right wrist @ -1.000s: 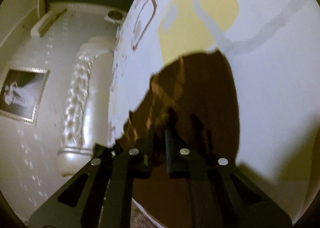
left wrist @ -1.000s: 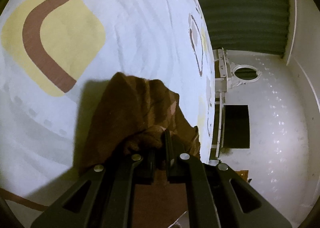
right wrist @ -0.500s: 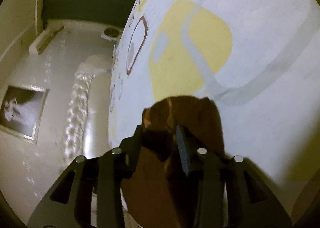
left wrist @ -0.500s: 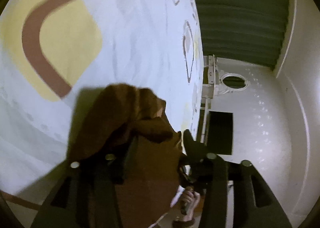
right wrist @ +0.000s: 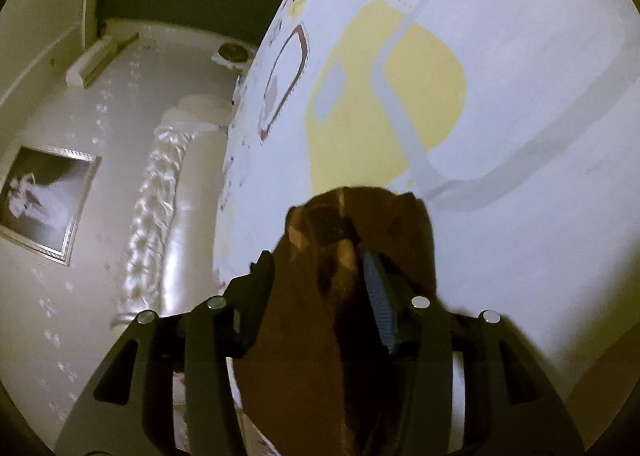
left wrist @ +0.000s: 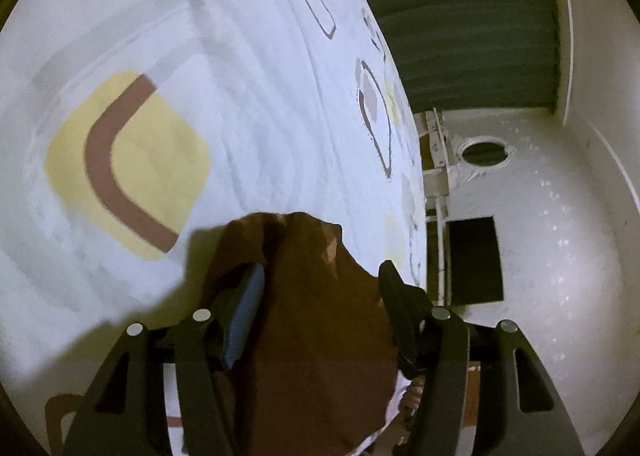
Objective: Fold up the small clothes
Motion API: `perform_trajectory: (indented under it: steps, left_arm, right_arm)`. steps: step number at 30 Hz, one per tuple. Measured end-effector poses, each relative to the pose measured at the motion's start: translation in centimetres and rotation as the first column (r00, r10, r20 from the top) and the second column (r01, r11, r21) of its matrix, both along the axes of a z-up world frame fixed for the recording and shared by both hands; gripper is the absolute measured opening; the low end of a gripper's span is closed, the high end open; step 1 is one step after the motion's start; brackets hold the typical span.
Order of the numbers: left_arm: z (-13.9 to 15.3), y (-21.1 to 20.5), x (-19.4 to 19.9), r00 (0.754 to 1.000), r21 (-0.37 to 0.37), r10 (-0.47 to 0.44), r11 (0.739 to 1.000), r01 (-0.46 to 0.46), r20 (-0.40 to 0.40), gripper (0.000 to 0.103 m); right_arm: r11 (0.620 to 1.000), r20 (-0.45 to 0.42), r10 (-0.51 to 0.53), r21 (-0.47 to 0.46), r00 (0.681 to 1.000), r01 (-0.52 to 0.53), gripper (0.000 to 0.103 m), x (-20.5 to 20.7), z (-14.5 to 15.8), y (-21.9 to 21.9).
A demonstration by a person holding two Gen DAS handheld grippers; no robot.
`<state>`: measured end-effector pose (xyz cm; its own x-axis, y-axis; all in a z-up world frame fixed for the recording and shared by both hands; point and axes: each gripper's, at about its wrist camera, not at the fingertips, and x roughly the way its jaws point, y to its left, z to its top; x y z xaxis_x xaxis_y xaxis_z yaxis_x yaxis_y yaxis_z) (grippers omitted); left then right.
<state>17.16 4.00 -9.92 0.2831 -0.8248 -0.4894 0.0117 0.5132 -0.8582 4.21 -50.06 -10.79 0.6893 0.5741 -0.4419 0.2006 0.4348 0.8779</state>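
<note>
A small brown garment (left wrist: 316,320) lies bunched on the white patterned bed sheet (left wrist: 248,87) near the bed's edge. My left gripper (left wrist: 320,284) hangs just over it. Its jaws are opening, and the cloth lies loose between them, clear of the blue left pad (left wrist: 244,308). In the right wrist view the same brown garment (right wrist: 340,296) fills the gap of my right gripper (right wrist: 318,276). Those jaws are opening too, and neither pad (right wrist: 378,296) presses on the fabric. The garment's near part is hidden under the gripper bodies.
The bed's edge runs close on the right in the left wrist view, with a green curtain (left wrist: 460,23) and a white wall (left wrist: 560,215) beyond. A hand (left wrist: 412,396) shows below the right finger. A tufted headboard (right wrist: 160,195) and a framed picture (right wrist: 44,199) lie left of the bed.
Both grippers were shut on the brown garment a second ago; both have let go and spread their jaws. The cloth now sits slack between the fingers, and the left gripper has lifted slightly.
</note>
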Motion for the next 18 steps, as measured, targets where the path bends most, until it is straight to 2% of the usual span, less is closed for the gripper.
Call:
perform_trajectory:
  steps: [7, 13, 15, 17, 18]
  left_arm:
    - [0.5, -2.8, 1.4, 0.997, 0.181, -0.066, 0.982, 0.056, 0.050, 0.059]
    - [0.3, -3.4, 1.4, 0.995, 0.219, -0.087, 0.973, 0.073, 0.055, 0.059]
    - [0.5, -4.0, 1.1, 0.990, 0.254, -0.114, 0.963, 0.090, 0.078, 0.058]
    - [0.9, -4.7, 0.7, 0.982, 0.315, -0.148, 0.943, 0.105, 0.115, 0.043]
    - [1.0, -5.2, 0.5, 0.977, 0.347, -0.174, 0.930, 0.123, 0.123, 0.026]
  right_arm:
    - [1.000, -0.007, 0.020, -0.013, 1.000, -0.020, 0.052, 0.5, -0.2, 0.4]
    - [0.995, -0.027, 0.051, -0.090, 0.998, -0.054, 0.052, 1.1, 0.0, 1.2]
    - [0.992, -0.031, 0.057, -0.108, 0.998, -0.060, 0.052, 1.3, 0.1, 1.3]
    - [0.990, -0.033, 0.058, -0.126, 0.998, -0.061, 0.050, 1.4, 0.2, 1.5]
    - [0.988, -0.037, 0.061, -0.143, 0.997, -0.065, 0.044, 1.5, 0.2, 1.6]
